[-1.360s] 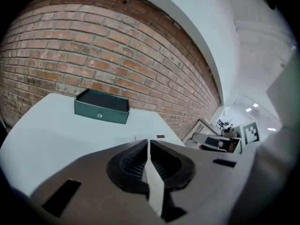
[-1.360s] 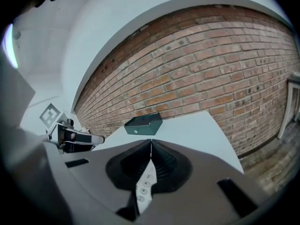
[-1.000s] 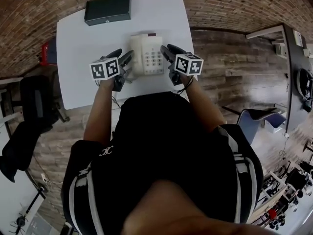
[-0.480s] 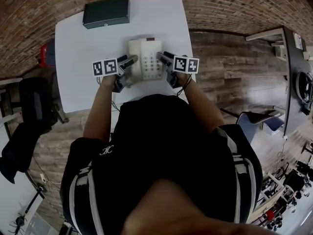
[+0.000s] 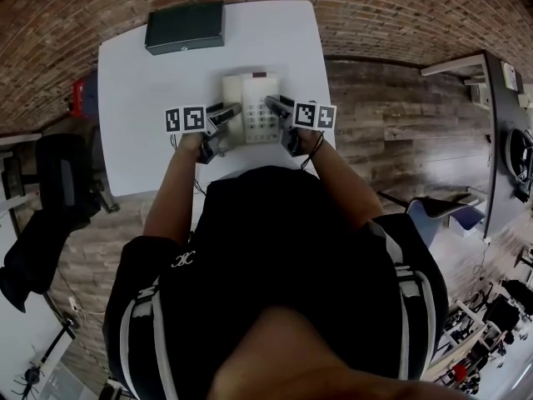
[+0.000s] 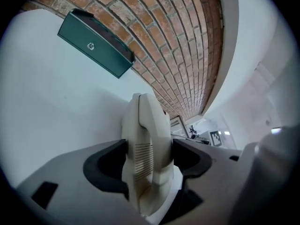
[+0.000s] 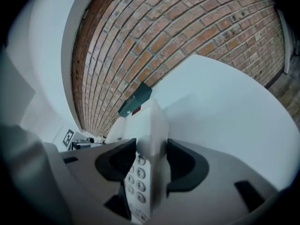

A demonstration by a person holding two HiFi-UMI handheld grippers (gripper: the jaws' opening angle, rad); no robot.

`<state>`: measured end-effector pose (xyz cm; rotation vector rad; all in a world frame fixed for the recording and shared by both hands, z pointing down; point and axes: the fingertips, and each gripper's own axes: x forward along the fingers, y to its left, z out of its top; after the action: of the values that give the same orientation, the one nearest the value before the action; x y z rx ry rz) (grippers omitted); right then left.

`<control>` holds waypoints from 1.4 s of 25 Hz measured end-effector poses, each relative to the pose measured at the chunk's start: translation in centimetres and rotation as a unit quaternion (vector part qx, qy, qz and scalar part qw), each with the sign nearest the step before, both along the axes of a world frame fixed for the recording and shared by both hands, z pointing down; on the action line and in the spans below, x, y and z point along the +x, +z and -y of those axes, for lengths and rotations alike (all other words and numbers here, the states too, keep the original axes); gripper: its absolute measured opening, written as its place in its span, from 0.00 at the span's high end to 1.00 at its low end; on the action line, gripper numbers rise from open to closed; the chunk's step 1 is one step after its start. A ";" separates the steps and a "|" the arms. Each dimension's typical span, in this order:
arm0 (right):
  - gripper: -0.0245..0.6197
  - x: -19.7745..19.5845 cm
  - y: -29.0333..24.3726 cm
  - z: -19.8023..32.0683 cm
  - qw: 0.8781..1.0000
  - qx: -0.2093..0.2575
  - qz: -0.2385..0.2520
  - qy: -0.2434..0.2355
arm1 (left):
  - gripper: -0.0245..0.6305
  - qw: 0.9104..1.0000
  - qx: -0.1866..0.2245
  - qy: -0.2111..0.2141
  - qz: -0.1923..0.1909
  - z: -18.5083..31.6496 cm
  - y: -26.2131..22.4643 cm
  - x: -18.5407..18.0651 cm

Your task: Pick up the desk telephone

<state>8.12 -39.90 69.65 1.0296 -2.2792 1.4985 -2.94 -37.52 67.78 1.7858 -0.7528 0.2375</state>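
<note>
A cream desk telephone (image 5: 254,98) with a grey keypad lies flat on the white table (image 5: 137,132). My left gripper (image 5: 225,122) is at its left side, and in the left gripper view the handset side of the telephone (image 6: 146,121) stands between the wide jaws of that gripper (image 6: 149,159). My right gripper (image 5: 278,111) is at the phone's right side. In the right gripper view the keypad edge of the telephone (image 7: 152,125) runs between the jaws of that gripper (image 7: 151,162). Both grippers are open and straddle the phone's edges without a clear squeeze.
A dark green flat box (image 5: 185,27) lies at the table's far left corner, also seen as the green box (image 6: 96,43) beyond the phone. A black chair (image 5: 58,182) and a red object (image 5: 79,90) stand left of the table. Brick-patterned floor surrounds it.
Both grippers have come down and closed in from either side, so that the phone's edges now sit between their jaws. The jaws have widened. The phone has stayed put on the table.
</note>
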 end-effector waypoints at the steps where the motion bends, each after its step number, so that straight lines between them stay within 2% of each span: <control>1: 0.68 0.0 0.0 0.0 1.000 -0.002 -0.003 0.002 | 0.49 1.000 0.000 -0.005 0.005 0.0 -0.1 0.0; 12: 0.68 0.1 -1.5 -0.5 1.000 0.006 -0.018 -0.017 | 0.52 0.999 0.012 -0.010 0.037 -0.6 -1.8 0.2; 16: 0.68 0.4 -3.1 -0.2 0.999 0.025 -0.021 -0.020 | 0.52 0.999 0.029 -0.012 0.040 -0.4 -3.4 0.4; 19: 0.68 0.4 -5.3 0.3 0.999 0.046 -0.019 -0.016 | 0.53 0.998 0.042 -0.032 0.031 0.0 -5.5 0.3; 26: 0.68 0.2 -12.6 2.9 0.992 0.126 -0.015 -0.021 | 0.53 0.990 0.125 -0.057 0.010 2.0 -12.7 -0.1; 32: 0.69 0.3 -19.1 4.0 0.982 0.186 -0.003 -0.014 | 0.53 0.978 0.195 -0.070 0.001 3.2 -18.8 -0.2; 35: 0.69 0.5 -22.6 4.3 0.974 0.227 -0.004 -0.010 | 0.53 0.971 0.230 -0.068 -0.004 3.4 -21.8 0.0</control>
<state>8.61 -44.21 47.09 1.1094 -2.6846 0.9775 -2.89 -40.87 45.98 2.1565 -0.9770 -0.0432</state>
